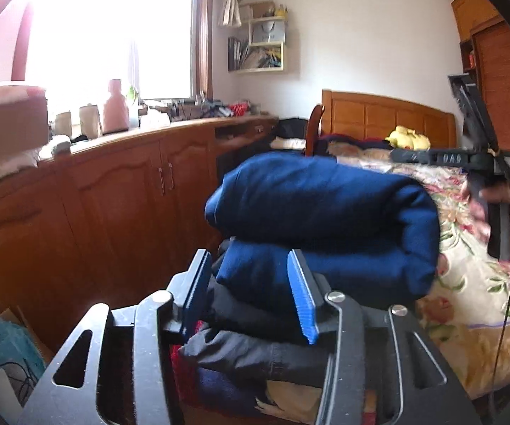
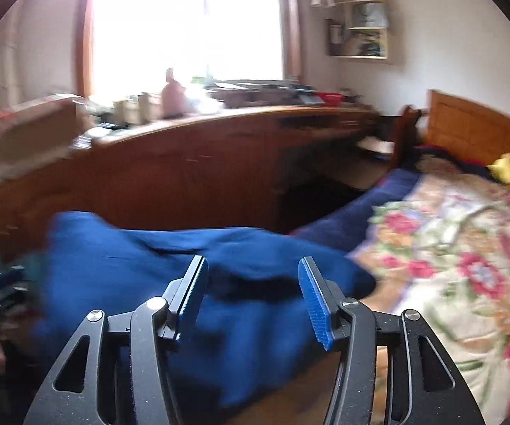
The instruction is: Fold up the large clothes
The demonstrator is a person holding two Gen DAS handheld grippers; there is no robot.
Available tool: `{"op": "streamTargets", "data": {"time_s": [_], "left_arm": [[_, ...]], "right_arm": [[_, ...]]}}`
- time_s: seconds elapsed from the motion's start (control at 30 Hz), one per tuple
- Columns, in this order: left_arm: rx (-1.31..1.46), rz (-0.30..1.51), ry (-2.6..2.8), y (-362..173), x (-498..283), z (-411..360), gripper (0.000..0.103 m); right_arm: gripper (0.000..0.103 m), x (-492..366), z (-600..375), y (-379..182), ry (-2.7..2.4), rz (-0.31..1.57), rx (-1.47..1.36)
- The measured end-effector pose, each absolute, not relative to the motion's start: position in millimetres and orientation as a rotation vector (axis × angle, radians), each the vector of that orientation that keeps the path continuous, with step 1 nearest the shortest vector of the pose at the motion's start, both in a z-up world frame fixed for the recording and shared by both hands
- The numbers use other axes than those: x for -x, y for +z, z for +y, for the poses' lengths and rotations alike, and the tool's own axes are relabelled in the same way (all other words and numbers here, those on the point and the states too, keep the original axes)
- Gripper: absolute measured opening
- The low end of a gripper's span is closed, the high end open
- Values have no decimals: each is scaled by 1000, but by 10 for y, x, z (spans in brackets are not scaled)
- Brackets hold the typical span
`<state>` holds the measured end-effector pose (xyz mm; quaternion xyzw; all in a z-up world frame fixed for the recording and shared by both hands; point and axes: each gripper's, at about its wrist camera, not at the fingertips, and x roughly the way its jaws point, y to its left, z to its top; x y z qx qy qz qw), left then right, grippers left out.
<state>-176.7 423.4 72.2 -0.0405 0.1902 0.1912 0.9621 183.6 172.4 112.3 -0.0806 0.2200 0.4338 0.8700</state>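
A folded dark blue garment lies on top of a stack of folded clothes at the bed's edge. My left gripper is open, its blue pads just in front of the stack and holding nothing. The right gripper's body shows at the right in this view, held by a hand above the bed. In the blurred right wrist view the blue garment lies below my open right gripper, which holds nothing.
A floral quilt covers the bed, with a yellow soft toy near the wooden headboard. A long wooden cabinet cluttered with items runs under the window at left. A box with a teal bag sits on the floor.
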Motion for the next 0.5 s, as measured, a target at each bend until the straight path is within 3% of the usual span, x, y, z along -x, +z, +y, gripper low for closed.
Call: {"op": "streamTargets", "data": {"time_s": [0.07,0.1,0.33,0.5], "left_arm": [[89,368,381,795,1793,4223,76],[94,355,376,821,1825,4206,81],[78,338,388,1033,1905,3923,84],[71,339,362,1113,1818,3697,90]], "right_arm": [[55,-1673,1755,1088,978,481,142],[55,-1635,1766,1043,1009,498,139],[55,-1595,1900,595,994,630,224],[55,-1582,1557,765,957,563,131]]}}
